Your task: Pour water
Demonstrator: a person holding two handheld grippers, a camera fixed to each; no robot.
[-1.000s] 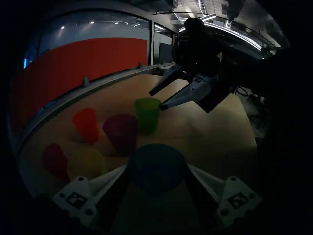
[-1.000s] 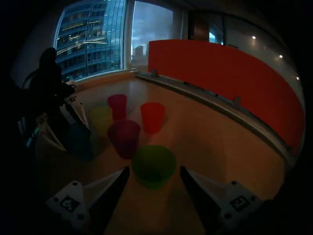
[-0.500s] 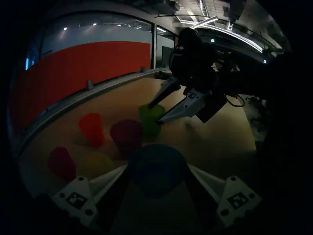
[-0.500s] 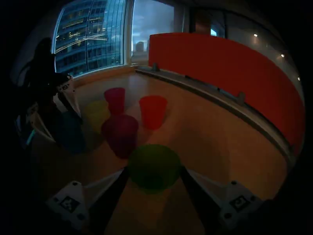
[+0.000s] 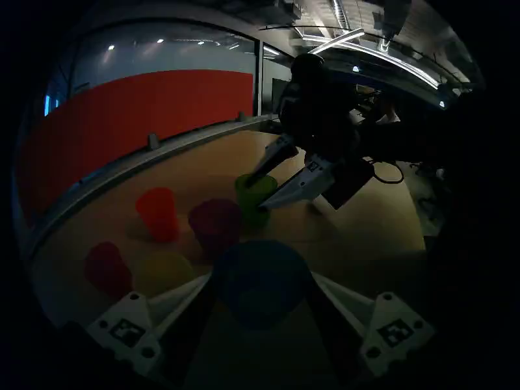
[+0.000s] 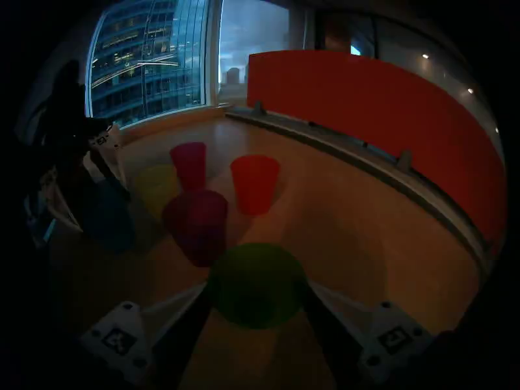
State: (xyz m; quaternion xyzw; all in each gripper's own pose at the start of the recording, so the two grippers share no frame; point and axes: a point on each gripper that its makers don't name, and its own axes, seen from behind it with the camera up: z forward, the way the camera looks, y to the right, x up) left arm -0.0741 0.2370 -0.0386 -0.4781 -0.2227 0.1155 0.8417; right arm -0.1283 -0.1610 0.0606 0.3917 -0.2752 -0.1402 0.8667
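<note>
My left gripper (image 5: 260, 279) is shut on a blue cup (image 5: 260, 292), which sits low between its white fingers. Across the table my right gripper (image 5: 255, 192) straddles a green cup (image 5: 255, 198). In the right gripper view that green cup (image 6: 257, 286) lies between my right gripper's (image 6: 257, 289) fingers, touching both. At the far left of that view, my left gripper (image 6: 97, 208) holds the blue cup (image 6: 107, 221). No water can be made out in the dim light.
On the wooden table (image 6: 364, 240) stand a purple cup (image 6: 195, 224), an orange cup (image 6: 255, 183), a pink cup (image 6: 188, 164) and a yellow cup (image 6: 156, 188). A red partition (image 6: 390, 110) runs along the table's edge. Windows are behind.
My right gripper has moved forward around the green cup, which now sits deeper between its fingers. The left gripper keeps the blue cup, and its view has shifted slightly.
</note>
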